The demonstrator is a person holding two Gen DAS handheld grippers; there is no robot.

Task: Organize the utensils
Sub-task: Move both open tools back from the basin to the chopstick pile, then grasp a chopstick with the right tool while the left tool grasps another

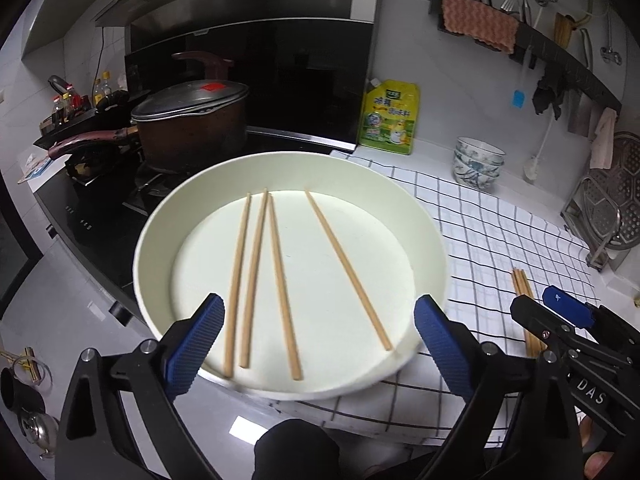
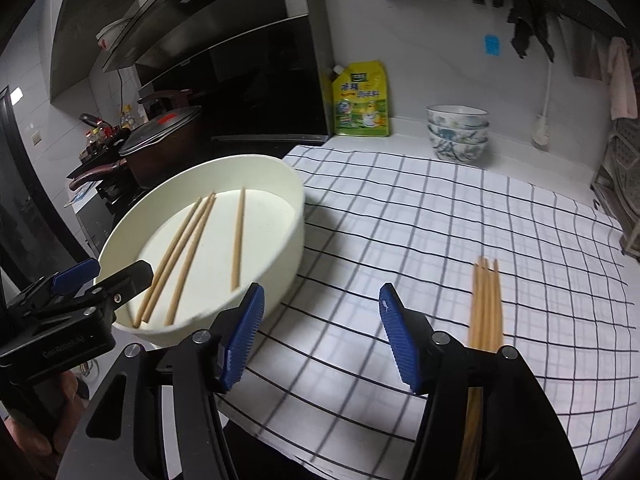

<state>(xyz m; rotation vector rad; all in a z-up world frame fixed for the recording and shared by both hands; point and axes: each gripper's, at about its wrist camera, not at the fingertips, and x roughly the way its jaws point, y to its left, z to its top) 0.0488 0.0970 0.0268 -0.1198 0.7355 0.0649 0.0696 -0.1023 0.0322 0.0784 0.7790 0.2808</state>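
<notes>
A round white basin (image 1: 434,236) sits on the counter's left part and holds several loose wooden chopsticks (image 1: 280,280). My left gripper (image 1: 318,340) is open and empty, its jaws spread over the basin's near rim. The basin (image 2: 294,216) and its chopsticks (image 2: 188,256) also show in the right wrist view. A bundle of several chopsticks (image 2: 486,308) lies on the checked cloth (image 2: 420,220), just right of my right gripper (image 2: 322,332), which is open and empty above the cloth. The bundle also shows in the left wrist view (image 1: 522,284), beside the right gripper (image 1: 560,312).
A lidded brown pot (image 1: 192,124) stands on the stove behind the basin. A yellow refill pouch (image 1: 390,118) leans on the wall. Stacked patterned bowls (image 1: 478,162) stand at the back right. A metal rack (image 1: 608,216) stands at the far right.
</notes>
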